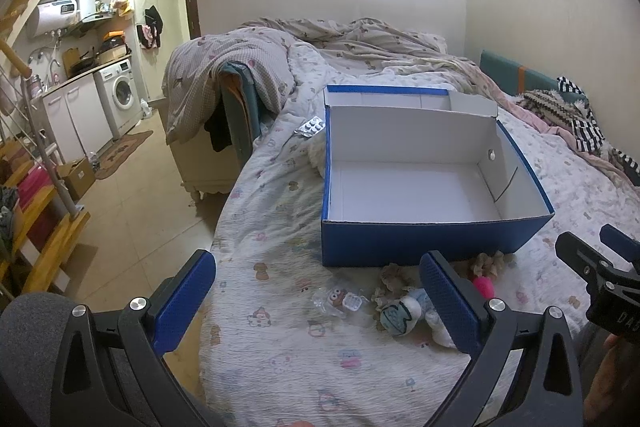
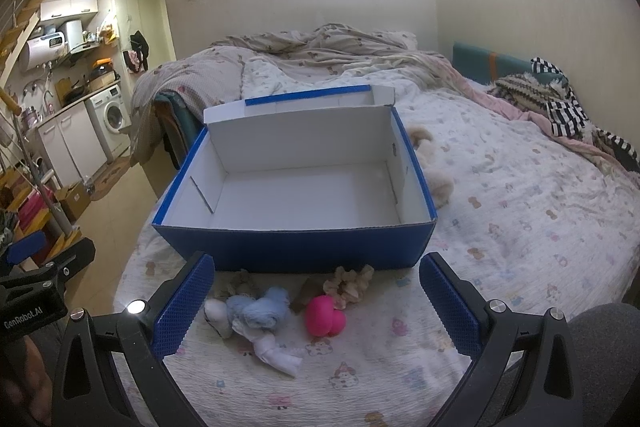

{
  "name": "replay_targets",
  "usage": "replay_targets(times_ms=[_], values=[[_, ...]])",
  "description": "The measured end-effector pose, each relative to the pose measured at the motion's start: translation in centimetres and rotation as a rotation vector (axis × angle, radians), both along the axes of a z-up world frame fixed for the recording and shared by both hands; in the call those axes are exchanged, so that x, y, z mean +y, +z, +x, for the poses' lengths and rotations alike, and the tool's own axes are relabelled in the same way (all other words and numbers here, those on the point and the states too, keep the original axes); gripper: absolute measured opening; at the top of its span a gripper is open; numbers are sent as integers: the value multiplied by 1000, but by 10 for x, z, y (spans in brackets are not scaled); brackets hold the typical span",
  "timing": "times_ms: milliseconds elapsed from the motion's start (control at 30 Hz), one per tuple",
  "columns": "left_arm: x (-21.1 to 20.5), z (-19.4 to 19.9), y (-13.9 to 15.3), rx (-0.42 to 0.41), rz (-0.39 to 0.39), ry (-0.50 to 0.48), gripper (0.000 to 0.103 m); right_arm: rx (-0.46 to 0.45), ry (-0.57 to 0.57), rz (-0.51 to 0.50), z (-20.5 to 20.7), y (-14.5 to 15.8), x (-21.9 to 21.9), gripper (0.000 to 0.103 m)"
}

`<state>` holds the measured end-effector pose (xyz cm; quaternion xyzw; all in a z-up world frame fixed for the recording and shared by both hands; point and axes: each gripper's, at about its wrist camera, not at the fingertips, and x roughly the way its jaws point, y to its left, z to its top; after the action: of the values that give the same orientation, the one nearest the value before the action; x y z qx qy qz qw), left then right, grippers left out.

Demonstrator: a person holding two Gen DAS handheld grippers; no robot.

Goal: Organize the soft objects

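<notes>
An open blue box [image 1: 420,245] with a white, empty inside stands on the bed; it also shows in the right wrist view [image 2: 296,247]. In front of it lie a blue-and-white plush doll [image 2: 256,315], a pink soft toy [image 2: 324,317] and a beige scrunchie [image 2: 352,283]. In the left wrist view the doll [image 1: 404,313], the pink toy [image 1: 485,285] and a small clear-wrapped toy [image 1: 338,301] lie there. My left gripper [image 1: 316,299] is open and empty above the bed's near edge. My right gripper [image 2: 316,301] is open and empty, just short of the toys.
A cream fluffy plush [image 2: 436,183] lies to the right of the box. A pill blister pack [image 1: 311,126] lies left of the box. Crumpled duvet [image 1: 360,43] and striped clothes [image 2: 560,107] lie further back. The floor [image 1: 140,195] drops off at the left.
</notes>
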<state>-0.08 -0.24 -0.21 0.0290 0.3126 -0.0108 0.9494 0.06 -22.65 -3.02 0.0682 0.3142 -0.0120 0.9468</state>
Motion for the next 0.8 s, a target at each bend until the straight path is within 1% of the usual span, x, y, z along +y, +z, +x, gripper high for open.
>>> replay_targets(times_ms=[800], values=[[-5, 0, 4, -2, -3, -9, 102, -3, 0, -1, 1, 2, 2, 103]])
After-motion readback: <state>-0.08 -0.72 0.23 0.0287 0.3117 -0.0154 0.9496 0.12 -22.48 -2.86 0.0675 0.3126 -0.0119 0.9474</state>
